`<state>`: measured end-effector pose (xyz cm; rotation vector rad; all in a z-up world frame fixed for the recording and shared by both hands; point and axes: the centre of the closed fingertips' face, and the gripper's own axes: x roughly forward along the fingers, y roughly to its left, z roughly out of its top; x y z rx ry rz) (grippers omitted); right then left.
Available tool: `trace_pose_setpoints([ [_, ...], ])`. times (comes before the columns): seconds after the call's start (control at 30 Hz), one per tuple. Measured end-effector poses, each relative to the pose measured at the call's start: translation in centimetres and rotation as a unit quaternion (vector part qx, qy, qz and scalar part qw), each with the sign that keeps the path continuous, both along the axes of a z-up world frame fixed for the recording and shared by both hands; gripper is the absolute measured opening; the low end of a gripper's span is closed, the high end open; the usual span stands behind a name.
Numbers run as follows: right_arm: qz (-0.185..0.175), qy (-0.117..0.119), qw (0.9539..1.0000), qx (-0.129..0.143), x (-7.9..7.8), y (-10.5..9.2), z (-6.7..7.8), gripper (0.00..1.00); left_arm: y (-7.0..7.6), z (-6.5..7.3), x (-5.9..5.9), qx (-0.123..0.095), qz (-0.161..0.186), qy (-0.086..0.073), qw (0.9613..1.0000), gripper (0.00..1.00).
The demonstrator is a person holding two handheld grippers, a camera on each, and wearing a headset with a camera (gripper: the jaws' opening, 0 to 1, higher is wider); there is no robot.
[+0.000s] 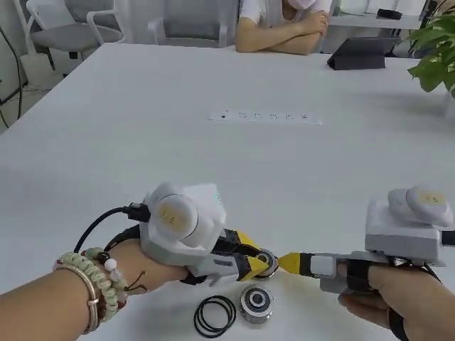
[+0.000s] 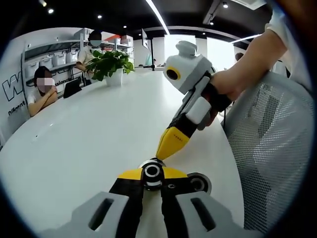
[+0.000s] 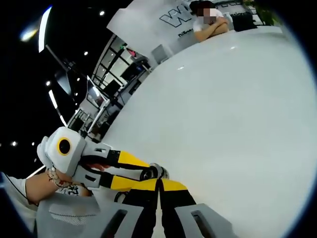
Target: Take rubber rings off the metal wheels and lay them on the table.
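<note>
Clamps a small metal wheel (image 1: 267, 261) between the yellow-tipped jaws of the left hand-held gripper (image 1: 263, 266), low over the near edge of the white surface (image 1: 142, 149). Looks dark at the rim and pale inside, that wheel, in the left gripper view. Meets it from the right with the right hand-held gripper (image 1: 286, 263): jaws pressed together into one yellow point, tip touching the wheel's rim. Cannot tell whether anything thin is pinched between those tips.

Just nearer than the held wheel, resting flat on the surface: a second metal wheel (image 1: 256, 301), apart from both hand-held grippers. Just left of it: black rubber rings (image 1: 215, 315), lying flat and overlapping one another, off any wheel.

Farther out, mid-surface: a white power strip (image 1: 264, 116). At the far edge: a seated person (image 1: 283, 32) with folded arms, a dark tablet case (image 1: 359, 54) to the right, and the green leaves of a plant (image 1: 437, 53) at the far right. Beyond the far edge, on the left: grey chairs (image 1: 192, 25).
</note>
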<state>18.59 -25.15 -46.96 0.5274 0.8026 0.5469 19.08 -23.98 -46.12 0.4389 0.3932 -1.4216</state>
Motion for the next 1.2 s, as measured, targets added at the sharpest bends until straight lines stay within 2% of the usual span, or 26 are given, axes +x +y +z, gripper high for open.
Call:
trace_pose_setpoints([
  [0.03, 0.006, -0.006, 0.9999, -0.013, 0.02, -0.10, -0.04, 0.00, 0.01, 0.00, 0.01, 0.001, 0.000, 0.000, 1.0000, 0.07],
  [0.07, 0.008, -0.006, 0.9998, -0.015, -0.01, -0.03, 0.00, 0.00, 0.00, 0.00, 0.01, 0.001, 0.000, 0.000, 1.0000, 0.07],
  [0.33, 0.012, -0.009, 0.9998, -0.014, -0.20, 0.24, 0.27, 0.00, -0.01, -0.06, 0.02, 0.003, -0.002, 0.002, 1.0000, 0.07],
  [1.2, 0.037, -0.026, 0.9983, -0.036, -0.08, 0.53, 0.84, 0.00, -0.02, 0.00, 0.02, 0.000, -0.004, 0.000, 1.0000, 0.07],
])
